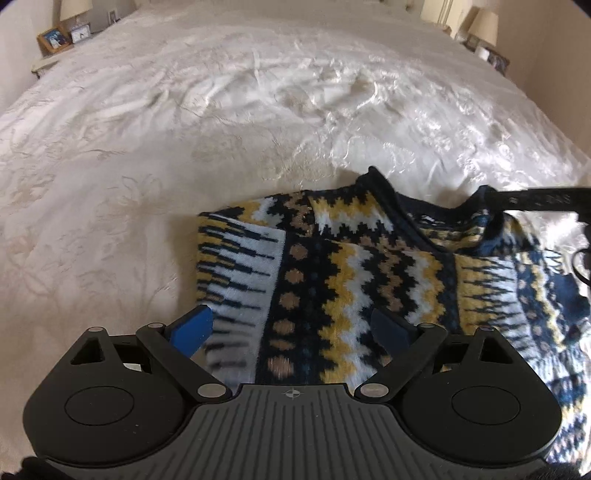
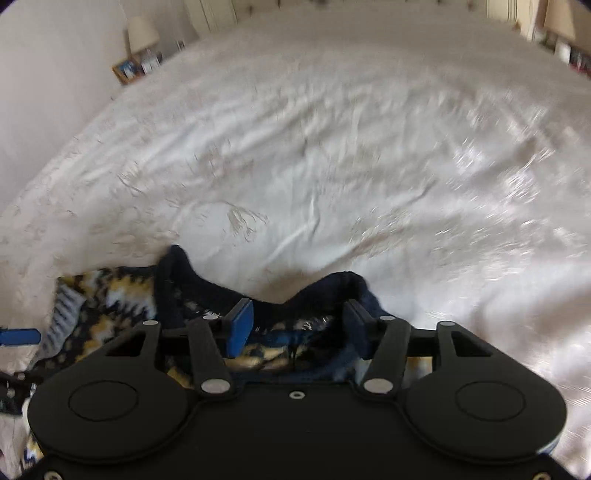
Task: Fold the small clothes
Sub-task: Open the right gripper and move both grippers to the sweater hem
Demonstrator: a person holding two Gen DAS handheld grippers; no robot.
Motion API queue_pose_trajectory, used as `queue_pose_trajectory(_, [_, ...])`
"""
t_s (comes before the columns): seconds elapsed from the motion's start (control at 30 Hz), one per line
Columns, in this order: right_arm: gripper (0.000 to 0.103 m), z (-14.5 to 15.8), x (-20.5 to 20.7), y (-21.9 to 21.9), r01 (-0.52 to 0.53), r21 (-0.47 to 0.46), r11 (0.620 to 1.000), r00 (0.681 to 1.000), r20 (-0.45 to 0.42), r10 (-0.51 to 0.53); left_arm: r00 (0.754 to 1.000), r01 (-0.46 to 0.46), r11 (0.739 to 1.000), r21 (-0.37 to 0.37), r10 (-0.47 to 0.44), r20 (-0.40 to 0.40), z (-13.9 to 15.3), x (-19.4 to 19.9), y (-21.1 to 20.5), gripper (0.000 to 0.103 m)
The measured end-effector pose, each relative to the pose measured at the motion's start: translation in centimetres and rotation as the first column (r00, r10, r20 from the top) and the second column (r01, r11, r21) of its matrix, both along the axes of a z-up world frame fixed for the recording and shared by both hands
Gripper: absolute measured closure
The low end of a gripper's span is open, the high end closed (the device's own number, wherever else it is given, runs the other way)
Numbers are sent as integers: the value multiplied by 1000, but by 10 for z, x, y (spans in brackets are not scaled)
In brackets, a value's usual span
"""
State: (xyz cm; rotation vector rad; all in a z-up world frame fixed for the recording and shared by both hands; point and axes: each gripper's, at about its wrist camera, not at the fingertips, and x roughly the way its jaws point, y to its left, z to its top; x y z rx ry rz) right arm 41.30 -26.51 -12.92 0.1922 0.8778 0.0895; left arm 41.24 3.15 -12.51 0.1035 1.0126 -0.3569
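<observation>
We have a small patterned sweater [image 1: 332,266] lying on the near part of the bed [image 1: 184,129], its navy, yellow and white zigzag knit spread mostly flat with the dark collar [image 1: 402,206] at the far edge. Its left side looks folded in, since a panel with a different run of stripes lies over the body and ends in a straight left edge; we judge that as one fold made and the right side yet to come. Our left gripper [image 1: 291,325] hangs above that folded part with its jaws spread wide and nothing pressed between the blue pads, so it grasps nothing. Our right gripper [image 2: 295,321] sits low over the collar, and its jaws also stand apart; the dark knit rim lies between the pads, but we see them beside it rather than pinching it, so we read it as released. We think the right gripper is placed there because the collar and shoulder line give a firm edge to lift for the next fold. In the left view one of its fingers [image 1: 535,201] crosses the collar from the right. Beyond the sweater the pale embroidered bedspread stretches far and to both sides with only soft wrinkles, giving ample room. Lamps [image 1: 75,9] and picture frames [image 1: 53,38] stand well apart at the far corners.
</observation>
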Motion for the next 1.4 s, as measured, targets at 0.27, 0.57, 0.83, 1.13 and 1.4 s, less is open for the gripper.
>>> queue_pose_trajectory(0.27, [41,-19,-95,-28,121,-137,983,984,-114,-137,999,19,999,41,-18,-43,-5,-53,8,9])
queue_pose_trajectory(0.57, [26,-12,-143,-61,255,-85,963,960,-96,-262,998,-3,997,72,7,-55,7,-106,27,9])
queue_pose_trajectory(0.83, [10,-17,-193,-36,156,15,988,983,-104,-154,996,-70,995,70,74,-51,14,-161,35,9])
queue_pose_trajectory(1.13, [4,-22,-266,-16,127,71,989,982,-150,-115,993,-63,997,53,68,-100,7,-219,46,9])
queue_pose_trajectory(1.4, [4,-20,-320,18,206,71,976,966,-172,-192,995,47,998,37,-44,-92,8,-247,61,9])
